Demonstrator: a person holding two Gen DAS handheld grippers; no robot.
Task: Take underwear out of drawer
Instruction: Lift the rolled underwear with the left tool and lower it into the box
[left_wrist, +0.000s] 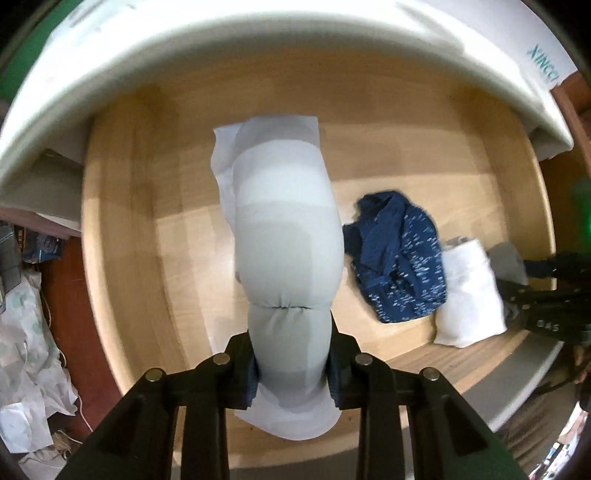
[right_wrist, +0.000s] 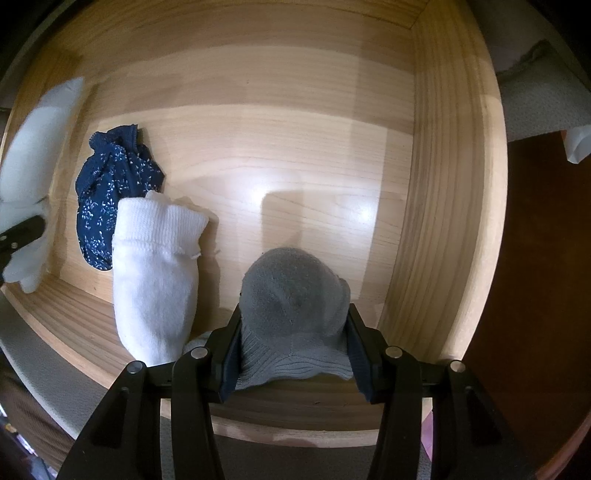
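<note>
**Both grippers clamped on cloth over the open drawer**

The fingers (left_wrist: 245, 373) of the left gripper (left_wrist: 291, 369) were clenched on the pale grey underwear (left_wrist: 288, 236), pinching it near one end so that the cloth bunched at a seam just ahead of the tips. The rest of it hung forward along the fingers over the drawer (left_wrist: 122, 206), with a lighter white edge showing down its left side. The right gripper (right_wrist: 293, 347) was likewise clamped, its fingers (right_wrist: 231, 354) closed on a grey sock (right_wrist: 295, 302) whose ribbed cuff spread out between them, near the front wall of the drawer.

Inside the light wooden drawer lay a crumpled navy garment (right_wrist: 110, 192) with small white print, and just beside it, touching, a white sock (right_wrist: 155, 273) that leaned against the front wall. The rest of the drawer floor was bare wood with a glare patch.

In the left wrist view a white slab (left_wrist: 258, 48) with teal lettering at its right end overhung the back of the drawer. Reddish-brown floor (left_wrist: 74, 302) showed to the left, with crumpled pale paper or cloth (left_wrist: 26, 350) on it. The right gripper appeared at that view's right edge, dark and partly blurred, by the white sock.

The underwear was held in the left fingers, apart from the navy garment to its right. Whether its far end touched the drawer floor could not be told.
</note>
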